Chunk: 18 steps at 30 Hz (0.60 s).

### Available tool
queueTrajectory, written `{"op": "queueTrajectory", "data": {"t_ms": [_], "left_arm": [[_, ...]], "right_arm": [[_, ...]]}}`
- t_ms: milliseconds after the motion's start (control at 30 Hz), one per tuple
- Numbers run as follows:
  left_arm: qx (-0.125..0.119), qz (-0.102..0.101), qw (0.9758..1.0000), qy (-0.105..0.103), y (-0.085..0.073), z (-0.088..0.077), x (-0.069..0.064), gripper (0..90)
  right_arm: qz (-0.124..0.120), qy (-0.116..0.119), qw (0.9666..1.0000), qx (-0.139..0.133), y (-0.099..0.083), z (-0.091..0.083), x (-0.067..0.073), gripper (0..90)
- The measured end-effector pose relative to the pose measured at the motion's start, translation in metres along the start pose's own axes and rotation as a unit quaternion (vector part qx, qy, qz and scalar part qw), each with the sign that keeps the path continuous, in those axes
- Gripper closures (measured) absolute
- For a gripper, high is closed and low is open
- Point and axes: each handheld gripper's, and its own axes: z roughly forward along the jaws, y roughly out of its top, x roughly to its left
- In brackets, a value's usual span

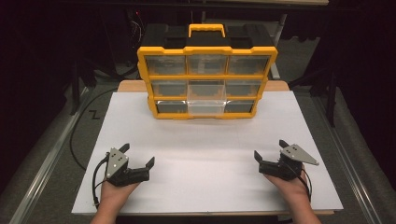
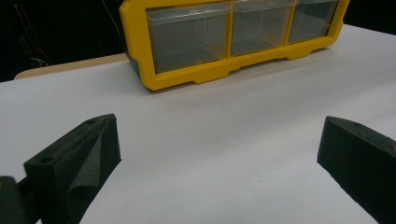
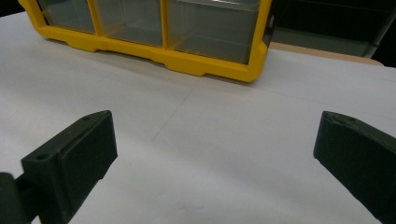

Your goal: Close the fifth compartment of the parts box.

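Drawer organizer (image 1: 207, 74) upright, long axis crosswise, drawers facing person; both hand-held grippers spread.

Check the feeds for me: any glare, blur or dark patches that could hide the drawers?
High view: the white tabletop is evenly lit, the surroundings are near black, and the drawer organizer is soft but readable. Left gripper view: the fingers are blurred up close, and the clear drawers show mild sheen. Right gripper view: the same, with soft near fingers and a sharper organizer.
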Motion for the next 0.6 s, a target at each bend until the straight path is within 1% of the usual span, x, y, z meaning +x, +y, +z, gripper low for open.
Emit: {"op": "queueTrajectory", "data": {"t_ms": [33,333,600], "left_arm": [[0.0,0.0,1.0,0.0,0.0,0.0,0.0,0.1],[0.005,0.006,1.0,0.003,0.0,0.001,0.0,0.1],[0.006,0.008,0.9999,0.003,0.0,0.001,0.0,0.1]], "right_arm": [[-0.004,0.001,1.0,-0.003,0.002,0.005,0.004,1.1],[-0.023,0.015,0.9996,-0.002,0.009,0.018,0.02,1.1],[-0.024,0.03,0.9992,-0.009,0.014,0.024,0.031,1.1]]}}
